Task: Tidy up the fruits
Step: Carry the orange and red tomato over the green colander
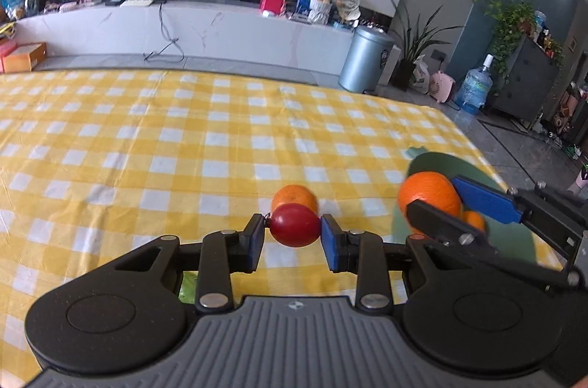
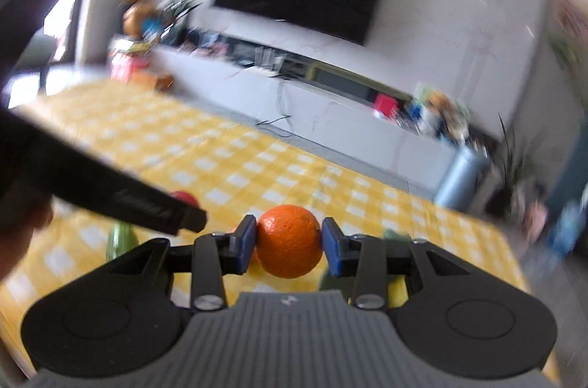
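Observation:
My left gripper (image 1: 293, 229) is shut on a small red fruit (image 1: 296, 225), held above the yellow checked tablecloth (image 1: 147, 145). An orange (image 1: 294, 196) lies on the cloth just behind it. My right gripper (image 2: 289, 241) is shut on a larger orange (image 2: 289, 241); in the left wrist view that orange (image 1: 428, 195) hangs over a green plate (image 1: 452, 167) at the right, with a smaller orange (image 1: 474, 219) under it. The right wrist view is blurred; the red fruit (image 2: 183, 197) peeks out behind the left gripper's body (image 2: 110, 189).
A green fruit (image 2: 119, 239) lies on the cloth at the left in the right wrist view. The table's far edge faces a white TV bench (image 1: 220, 24). A metal bin (image 1: 365, 57) and plants stand on the floor at the right.

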`<state>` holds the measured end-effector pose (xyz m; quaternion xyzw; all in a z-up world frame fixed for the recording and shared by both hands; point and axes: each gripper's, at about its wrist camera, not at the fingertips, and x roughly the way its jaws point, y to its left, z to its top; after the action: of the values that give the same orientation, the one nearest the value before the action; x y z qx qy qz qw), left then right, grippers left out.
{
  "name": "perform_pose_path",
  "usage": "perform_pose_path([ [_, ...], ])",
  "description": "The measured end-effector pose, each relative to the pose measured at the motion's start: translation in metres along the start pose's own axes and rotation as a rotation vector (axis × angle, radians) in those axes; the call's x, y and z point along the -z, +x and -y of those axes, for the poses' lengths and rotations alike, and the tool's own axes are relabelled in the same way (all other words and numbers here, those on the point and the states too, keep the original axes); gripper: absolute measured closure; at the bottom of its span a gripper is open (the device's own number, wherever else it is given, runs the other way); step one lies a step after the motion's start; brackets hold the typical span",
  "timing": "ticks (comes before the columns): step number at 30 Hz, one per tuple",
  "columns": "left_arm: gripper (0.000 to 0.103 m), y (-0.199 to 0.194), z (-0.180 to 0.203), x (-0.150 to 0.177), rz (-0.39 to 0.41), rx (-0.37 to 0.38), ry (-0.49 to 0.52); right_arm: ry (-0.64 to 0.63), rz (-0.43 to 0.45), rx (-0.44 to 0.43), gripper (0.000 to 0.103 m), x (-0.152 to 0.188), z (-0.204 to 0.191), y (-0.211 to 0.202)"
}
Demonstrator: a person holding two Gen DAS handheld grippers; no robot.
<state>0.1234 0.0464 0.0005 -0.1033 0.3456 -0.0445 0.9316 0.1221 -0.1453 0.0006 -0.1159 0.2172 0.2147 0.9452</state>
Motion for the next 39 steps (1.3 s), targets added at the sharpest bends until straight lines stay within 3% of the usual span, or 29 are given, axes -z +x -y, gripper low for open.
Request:
perform_pose_path([
  [5,0.066,-0.012,0.025,-0.004,0.03,0.03,0.042,0.246,-0.019,0.008,0.067,0.006,0.037,-0.022],
  [12,0.066,-0.019,0.071,-0.004,0.044,0.097,0.131,0.382,-0.042,0.067,0.067,0.012,0.081,-0.049],
  [16,0.066,-0.012,0.098,-0.003,0.032,0.12,0.197,0.428,-0.083,0.131,0.067,0.018,0.105,-0.054],
  [22,0.066,0.01,0.13,0.006,-0.022,0.134,0.285,0.475,-0.149,0.148,0.067,0.033,0.134,-0.049],
  [39,0.066,0.049,0.132,0.018,-0.133,0.131,0.25,0.518,-0.22,0.109,0.066,0.048,0.139,-0.02],
])
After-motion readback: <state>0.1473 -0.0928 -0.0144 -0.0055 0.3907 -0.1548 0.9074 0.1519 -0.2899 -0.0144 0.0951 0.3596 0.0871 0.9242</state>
